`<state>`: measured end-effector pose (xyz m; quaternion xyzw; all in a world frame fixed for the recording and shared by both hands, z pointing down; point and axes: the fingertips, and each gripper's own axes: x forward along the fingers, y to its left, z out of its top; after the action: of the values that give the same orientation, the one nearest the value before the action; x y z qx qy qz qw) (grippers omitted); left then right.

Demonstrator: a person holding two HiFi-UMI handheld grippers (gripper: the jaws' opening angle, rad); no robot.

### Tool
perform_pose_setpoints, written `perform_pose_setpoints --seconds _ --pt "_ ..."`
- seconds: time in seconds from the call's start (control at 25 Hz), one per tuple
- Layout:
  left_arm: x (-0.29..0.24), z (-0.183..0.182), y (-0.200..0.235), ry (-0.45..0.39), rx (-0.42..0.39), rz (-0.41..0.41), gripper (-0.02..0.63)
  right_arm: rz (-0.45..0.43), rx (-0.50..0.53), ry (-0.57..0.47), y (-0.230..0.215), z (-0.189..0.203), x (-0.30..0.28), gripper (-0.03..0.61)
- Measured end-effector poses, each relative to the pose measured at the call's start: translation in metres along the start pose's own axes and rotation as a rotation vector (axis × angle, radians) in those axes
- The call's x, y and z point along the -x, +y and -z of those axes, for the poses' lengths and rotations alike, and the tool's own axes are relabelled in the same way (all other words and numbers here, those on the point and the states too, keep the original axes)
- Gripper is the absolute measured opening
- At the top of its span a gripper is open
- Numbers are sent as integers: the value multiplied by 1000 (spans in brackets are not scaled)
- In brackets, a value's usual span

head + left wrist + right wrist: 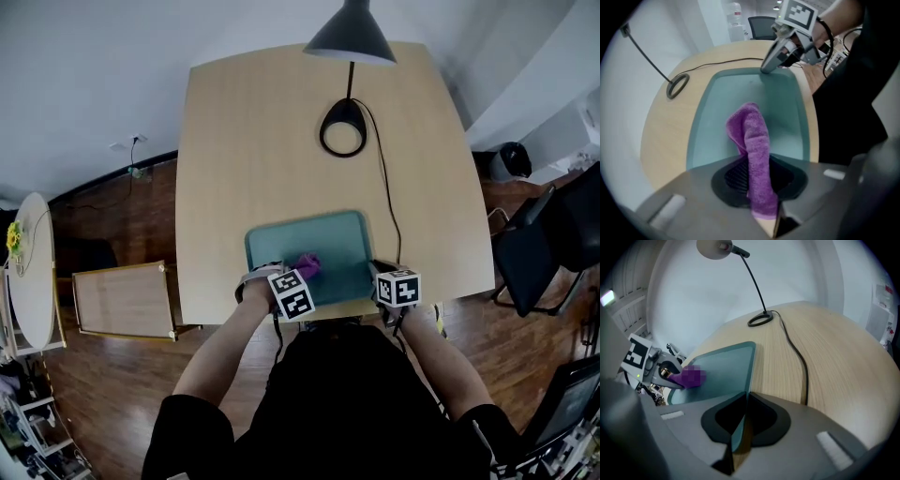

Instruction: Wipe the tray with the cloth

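Observation:
A teal tray (333, 234) lies at the near edge of the wooden table. A purple cloth (307, 265) rests on the tray's near left part. My left gripper (298, 278) is shut on the cloth; in the left gripper view the cloth (751, 136) runs out from between the jaws of the left gripper (757, 180) onto the tray (787, 108). My right gripper (382, 274) is shut on the tray's near right rim. In the right gripper view the tray's edge (749, 366) passes between the right gripper's (740, 425) jaws. The left gripper (665, 372) and cloth (689, 377) show across the tray.
A black desk lamp (345, 127) stands on the table beyond the tray, and its cable (386, 197) runs down the table's right side close to the tray. A black chair (539, 244) is to the right of the table. A wooden panel (122, 300) lies on the floor at the left.

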<state>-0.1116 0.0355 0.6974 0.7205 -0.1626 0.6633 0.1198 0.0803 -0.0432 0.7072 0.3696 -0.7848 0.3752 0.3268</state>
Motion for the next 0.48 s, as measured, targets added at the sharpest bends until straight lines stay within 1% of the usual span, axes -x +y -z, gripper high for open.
perform_pose_setpoints --seconds 0.16,0.24,0.36,0.48 --pt "4 6 -43 -10 -5 75 100 2 0 -7 -1 -2 -1 25" --pt "5 12 -58 -4 -15 98 100 8 -1 -9 -1 -3 -1 25" --pt "4 18 -67 5 -28 98 100 11 1 -7 -2 -3 -1 25" --pt "1 21 -66 6 -21 95 100 14 0 -5 -1 -3 -2 25"
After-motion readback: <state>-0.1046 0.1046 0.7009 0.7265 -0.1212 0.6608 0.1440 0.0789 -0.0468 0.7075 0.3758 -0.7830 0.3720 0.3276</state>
